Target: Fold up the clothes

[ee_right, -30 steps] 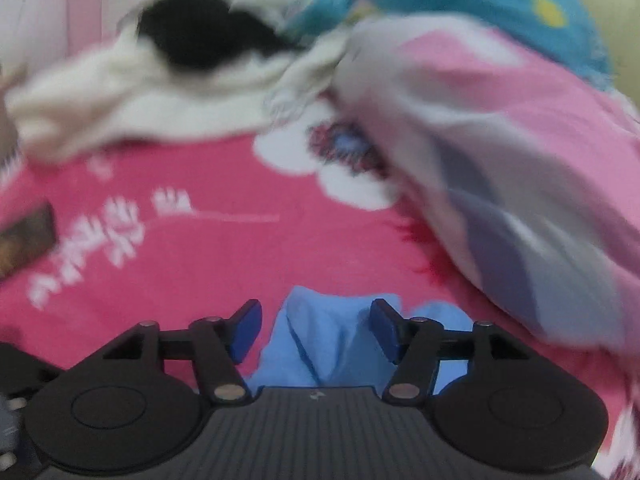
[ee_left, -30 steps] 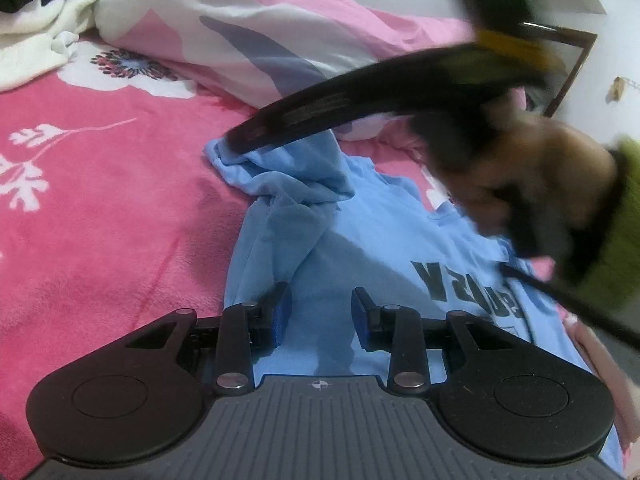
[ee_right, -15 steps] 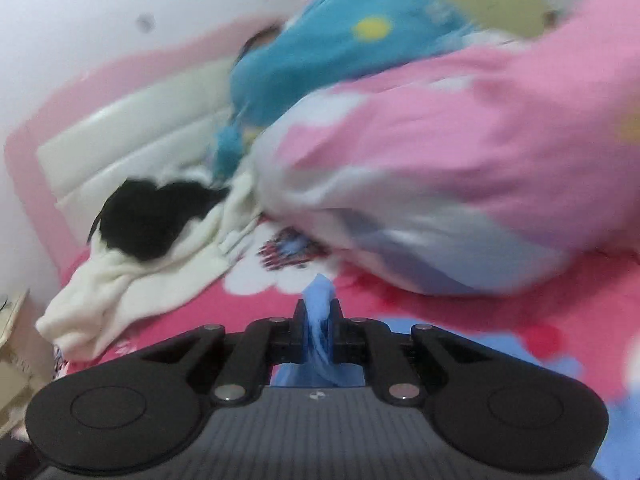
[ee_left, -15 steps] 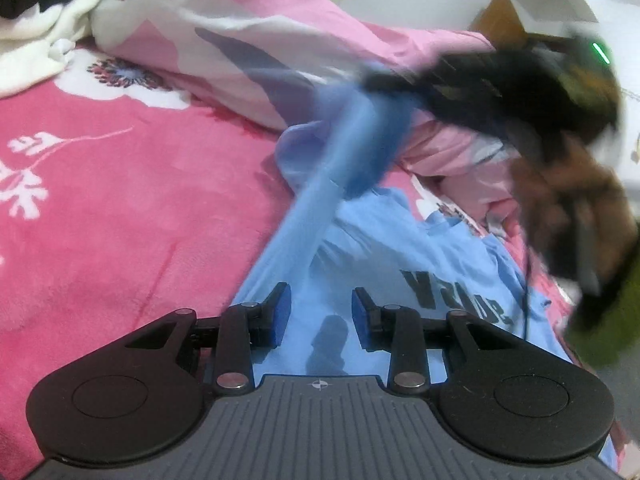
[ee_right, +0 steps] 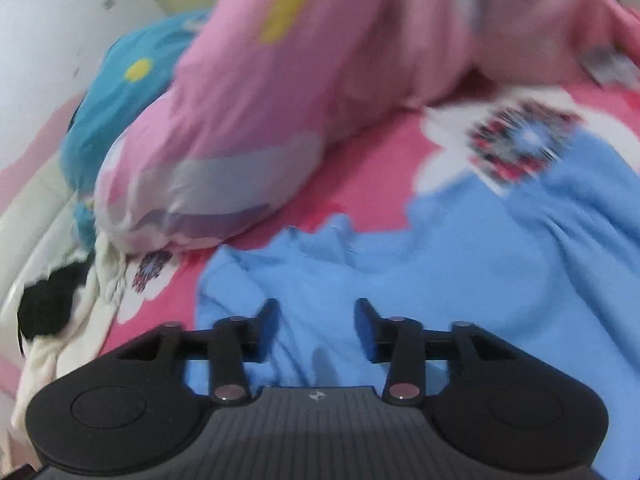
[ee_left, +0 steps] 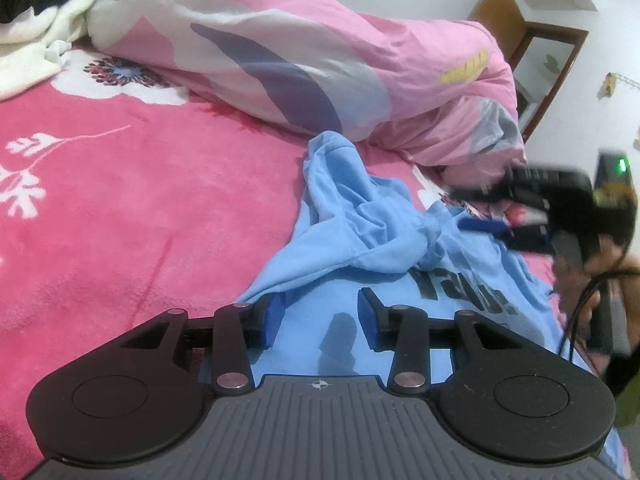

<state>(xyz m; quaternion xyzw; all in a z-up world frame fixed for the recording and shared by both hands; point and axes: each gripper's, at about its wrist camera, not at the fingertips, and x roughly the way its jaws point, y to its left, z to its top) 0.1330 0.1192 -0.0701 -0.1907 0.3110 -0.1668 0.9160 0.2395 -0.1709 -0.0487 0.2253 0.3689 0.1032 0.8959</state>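
Swept across from the far corner of the blue shirt, the right gripper has let go of the sleeve it was pinching a moment ago; its jaws are opening, with only flat blue cloth lying beneath them and nothing between the pads. That sleeve now sits bunched in a crumpled heap over the chest of the shirt, partly covering the dark lettering, where earlier it trailed out toward the pink quilt. The left gripper has not moved from the near hem; its jaws are also opening, moderately apart, and they clamp nothing. The shirt lies spread on the pink flowered bedspread, just beside the quilt. To my eye the first sleeve fold is made but untidy, and it probably needs smoothing before the other side is brought in.
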